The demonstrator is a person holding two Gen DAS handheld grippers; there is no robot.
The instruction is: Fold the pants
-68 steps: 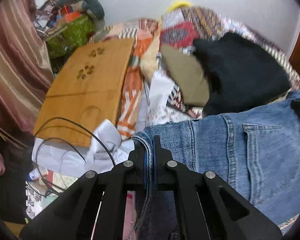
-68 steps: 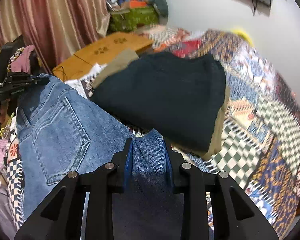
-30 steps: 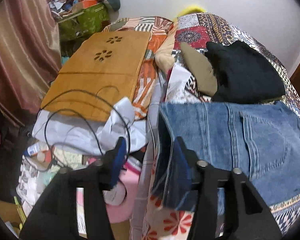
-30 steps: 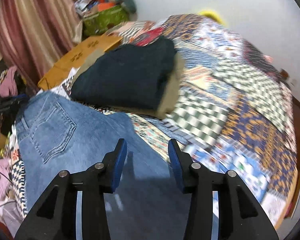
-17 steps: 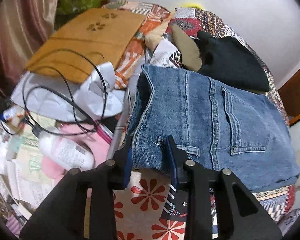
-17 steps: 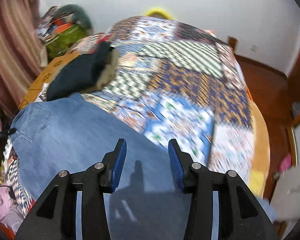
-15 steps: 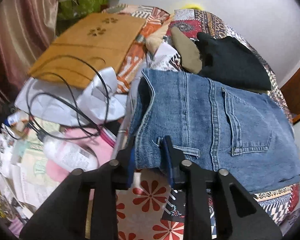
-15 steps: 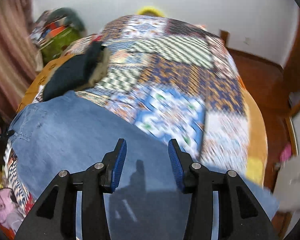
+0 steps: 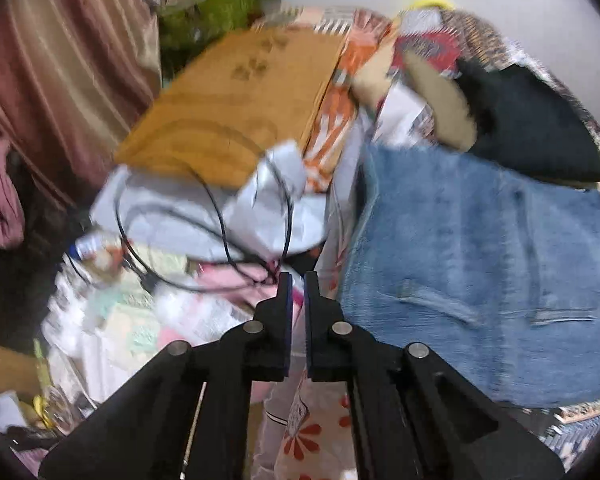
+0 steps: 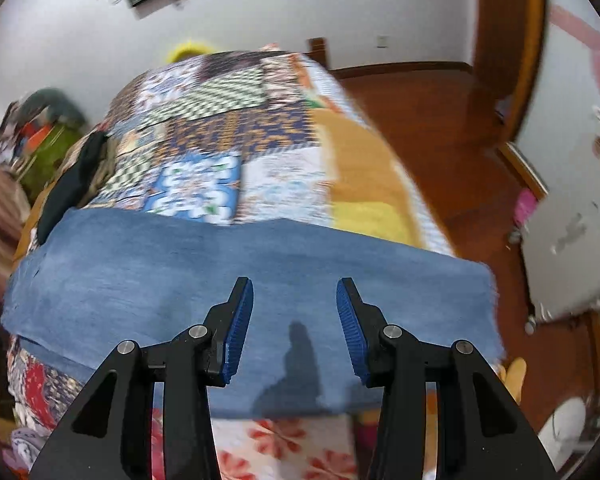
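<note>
Lying flat across the patchwork bed (image 10: 228, 184): blue jeans (image 10: 228, 280).
Left gripper (image 9: 296, 280) is sitting just beside the jeans' waistband, jaws just closed, pinching nothing; right gripper (image 10: 295, 292) is hovering over the jeans, jaws spread.

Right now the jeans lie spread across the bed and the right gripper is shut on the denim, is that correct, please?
Not quite. The jeans do lie spread across the bed, but the right gripper is open above the denim, gripping nothing, as the right wrist view shows.
</note>
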